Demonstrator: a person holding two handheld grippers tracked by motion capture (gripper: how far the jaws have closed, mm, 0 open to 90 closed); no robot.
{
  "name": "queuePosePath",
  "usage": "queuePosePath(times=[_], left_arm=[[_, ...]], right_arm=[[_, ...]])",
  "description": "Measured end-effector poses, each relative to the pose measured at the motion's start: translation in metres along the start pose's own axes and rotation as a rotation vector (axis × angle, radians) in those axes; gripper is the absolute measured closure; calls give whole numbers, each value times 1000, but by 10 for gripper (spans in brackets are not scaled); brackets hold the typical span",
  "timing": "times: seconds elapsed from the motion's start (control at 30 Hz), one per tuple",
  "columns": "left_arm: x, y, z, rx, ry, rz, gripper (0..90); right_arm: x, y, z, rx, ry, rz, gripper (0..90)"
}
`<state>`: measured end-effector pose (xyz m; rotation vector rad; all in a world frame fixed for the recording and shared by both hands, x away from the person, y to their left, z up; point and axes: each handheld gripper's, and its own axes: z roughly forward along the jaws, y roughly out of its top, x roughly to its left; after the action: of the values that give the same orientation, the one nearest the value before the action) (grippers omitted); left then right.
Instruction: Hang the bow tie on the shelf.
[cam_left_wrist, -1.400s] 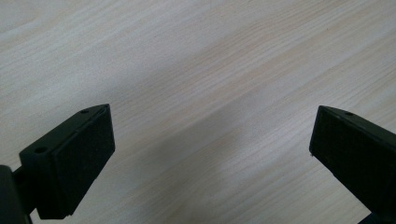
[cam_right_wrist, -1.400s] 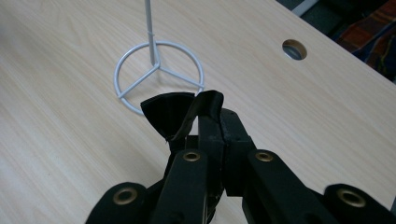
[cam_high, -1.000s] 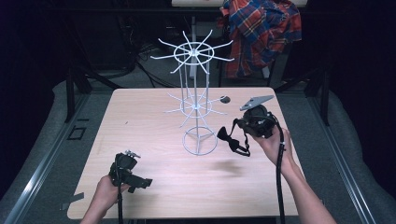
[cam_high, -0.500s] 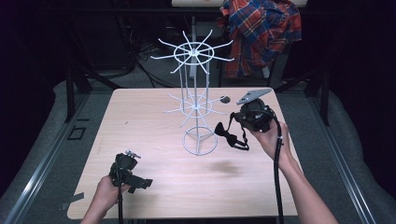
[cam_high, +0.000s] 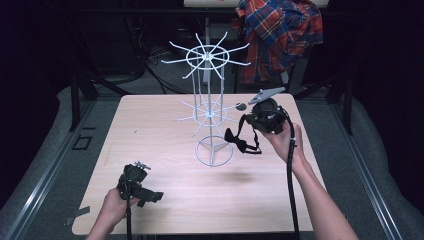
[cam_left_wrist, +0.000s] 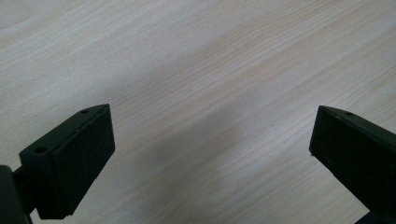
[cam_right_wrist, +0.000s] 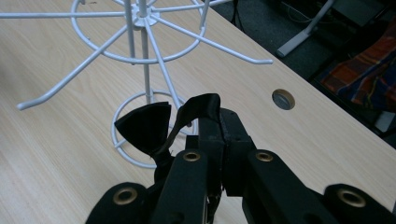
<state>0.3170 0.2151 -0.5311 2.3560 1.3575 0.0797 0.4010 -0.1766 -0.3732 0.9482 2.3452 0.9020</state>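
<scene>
Surface (cam_high: 165, 125): pale wood, a round hole (cam_right_wrist: 283, 99) near its far right edge.
Rack (cam_high: 209, 107): white wire, two tiers of spokes, ring base, centre of surface.
Right gripper (cam_right_wrist: 219, 126): raised right of rack, fingers pinching the bow tie's strap.
Left gripper (cam_left_wrist: 210, 154): near left, low over surface, fingers spread.
Bow tie (cam_high: 237, 142): black, hanging just beside the rack's base.

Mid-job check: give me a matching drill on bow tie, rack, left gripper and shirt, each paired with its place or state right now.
1. bow tie
2. rack
3. left gripper
4. shirt

a. open, low over the table
b. standing mid-table
c. draped beyond the far edge
d. dangling from the shut right gripper

Pairs: 1-d, 2-b, 3-a, 4-c
</scene>
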Motion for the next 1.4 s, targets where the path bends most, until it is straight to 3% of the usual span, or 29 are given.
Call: queuePosePath(times=[0.2, 0.43, 0.83, 1.4], left_arm=[[-1, 0, 0, -3, -2, 1, 2], [-1, 0, 0, -7, -3, -5, 2], [0, -1, 0, -4, 1, -3, 2], [0, 0, 1, 1, -2, -2, 2]], right_arm=[[-7, -4, 12, 9, 42, 46, 889], [-6, -4, 24, 28, 72, 52, 889], [-8, -17, 41, 13, 134, 116, 868], [-9, -28, 42, 33, 156, 120, 754]])
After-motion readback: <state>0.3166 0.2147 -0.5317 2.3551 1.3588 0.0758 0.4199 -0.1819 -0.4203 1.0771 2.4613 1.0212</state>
